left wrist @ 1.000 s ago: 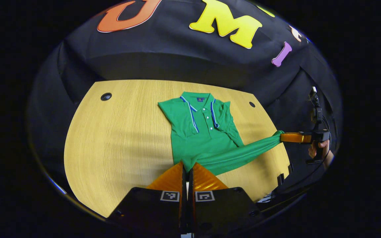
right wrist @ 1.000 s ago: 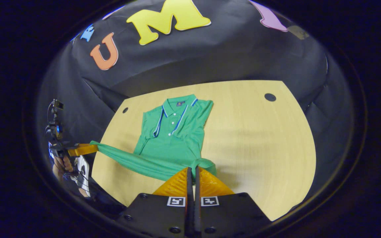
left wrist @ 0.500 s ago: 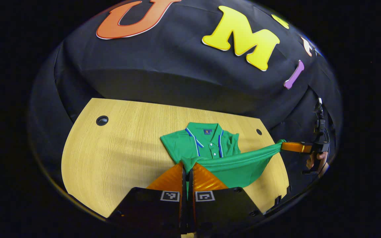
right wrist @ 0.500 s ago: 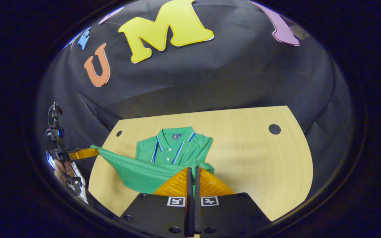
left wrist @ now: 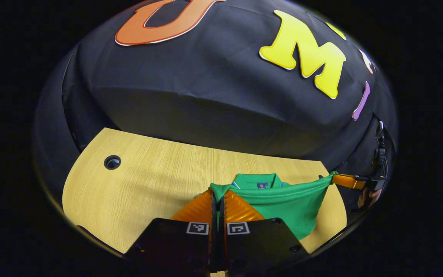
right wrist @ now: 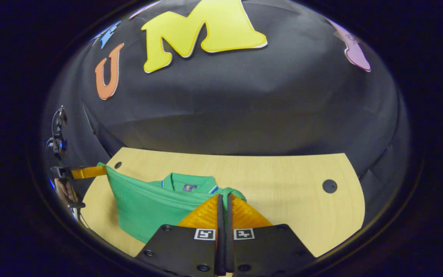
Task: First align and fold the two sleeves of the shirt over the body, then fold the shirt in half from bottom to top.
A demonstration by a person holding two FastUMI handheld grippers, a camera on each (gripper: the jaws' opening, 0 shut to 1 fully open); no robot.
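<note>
Table (left wrist: pixel 137 184): landmark. Shirt (left wrist: pixel 283 202) on table, collar (left wrist: pixel 258 181) at table's far side, toward wall. Shirt hem raised above table, stretched between two grippers. Left gripper (left wrist: pixel 217 194) clamps hem corner at table's near side. Right gripper (right wrist: pixel 223 200) clamps opposite hem corner. Hole (left wrist: pixel 112 162) in table, well left of shirt. Second hole (right wrist: pixel 329 186) in table, well right of shirt.

On my left gripper (left wrist: pixel 217 200) I note ridged, wedge-shaped fingers (left wrist: pixel 196 209) on a black housing with two square coded markers and screw heads. My right gripper (right wrist: pixel 224 202) matches, with dark cabling above its far-off body
</note>
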